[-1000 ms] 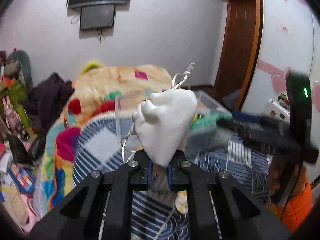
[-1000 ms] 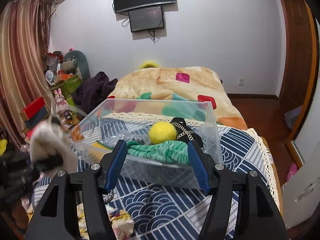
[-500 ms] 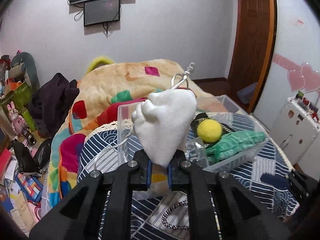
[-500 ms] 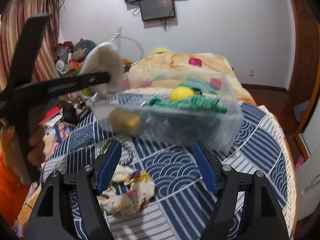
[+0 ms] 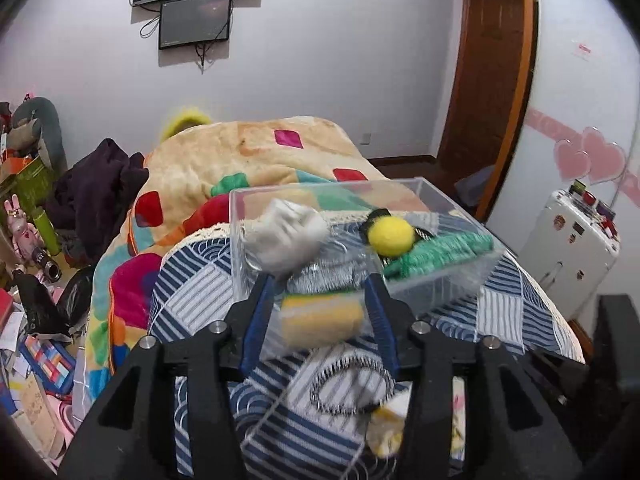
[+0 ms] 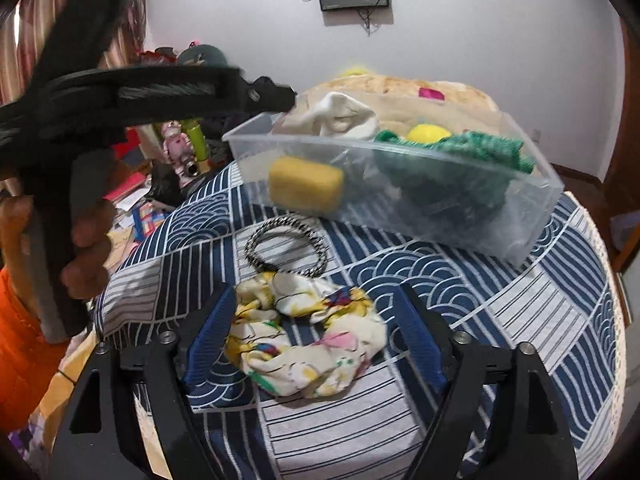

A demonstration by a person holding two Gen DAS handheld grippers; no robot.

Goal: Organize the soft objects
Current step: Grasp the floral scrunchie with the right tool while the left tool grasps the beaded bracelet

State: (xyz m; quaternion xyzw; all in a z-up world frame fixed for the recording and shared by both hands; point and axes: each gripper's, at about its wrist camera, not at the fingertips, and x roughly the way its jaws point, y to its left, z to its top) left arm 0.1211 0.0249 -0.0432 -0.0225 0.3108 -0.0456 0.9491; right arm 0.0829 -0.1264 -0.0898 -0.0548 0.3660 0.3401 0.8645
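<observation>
A clear plastic bin stands on the blue patterned table. It holds a white pouch, a yellow sponge, a yellow ball and green knit cloth. My left gripper is open just above the bin's near wall, and the pouch lies free beyond it. My right gripper is open around a floral scrunchie on the table. A black-and-white braided ring lies between scrunchie and bin.
A bed with a colourful blanket lies behind the table. Clutter and toys fill the floor at left. A white case stands at right. The table's lace edge curves at right.
My left gripper opened and let the white pouch drop into the bin. My right gripper moved down toward the table and now brackets the floral scrunchie.
</observation>
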